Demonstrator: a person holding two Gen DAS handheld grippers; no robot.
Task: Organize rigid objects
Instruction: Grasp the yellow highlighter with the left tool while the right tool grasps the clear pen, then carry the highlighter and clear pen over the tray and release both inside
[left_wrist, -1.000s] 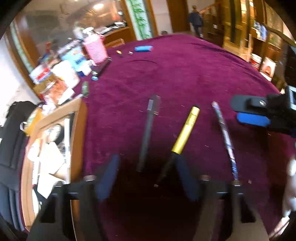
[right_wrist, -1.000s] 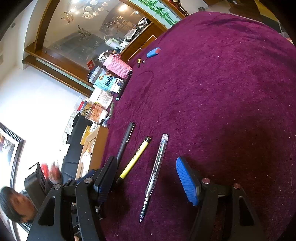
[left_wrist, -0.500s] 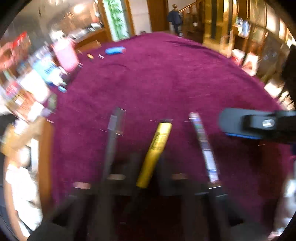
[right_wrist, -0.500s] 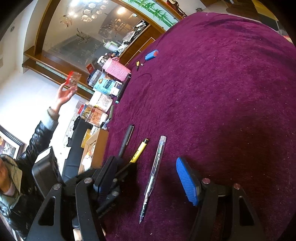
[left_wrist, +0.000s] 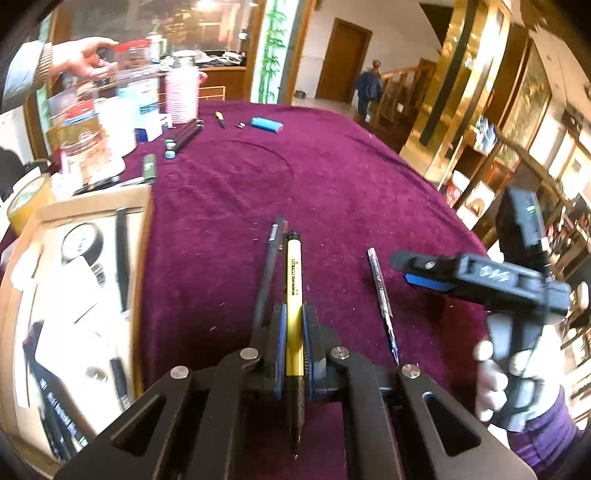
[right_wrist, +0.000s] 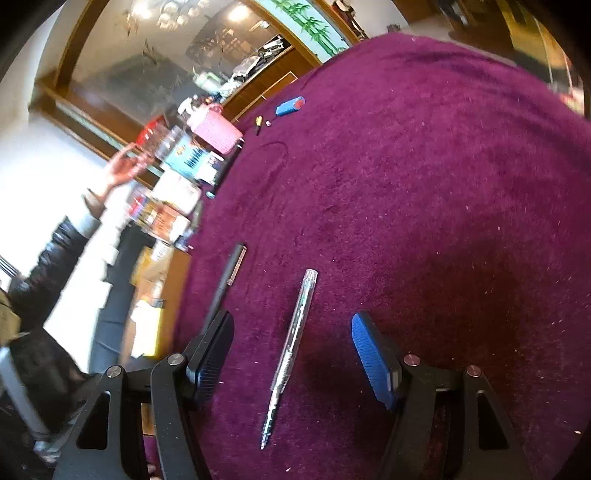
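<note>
With my left gripper (left_wrist: 294, 343) clamped on the yellow pen (left_wrist: 294, 295), lifted from beside the black pen (left_wrist: 267, 273) for sorting, I hold my right gripper (right_wrist: 291, 354) wide, straddling the clear pen (right_wrist: 291, 350) on the cloth, ready.

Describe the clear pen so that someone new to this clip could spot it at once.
Start at the purple tablecloth and come to its near edge, where the right gripper hangs with open jaws. The clear pen lies flat between them. Its see-through barrel sets it apart from the black pen lying further left.
</note>
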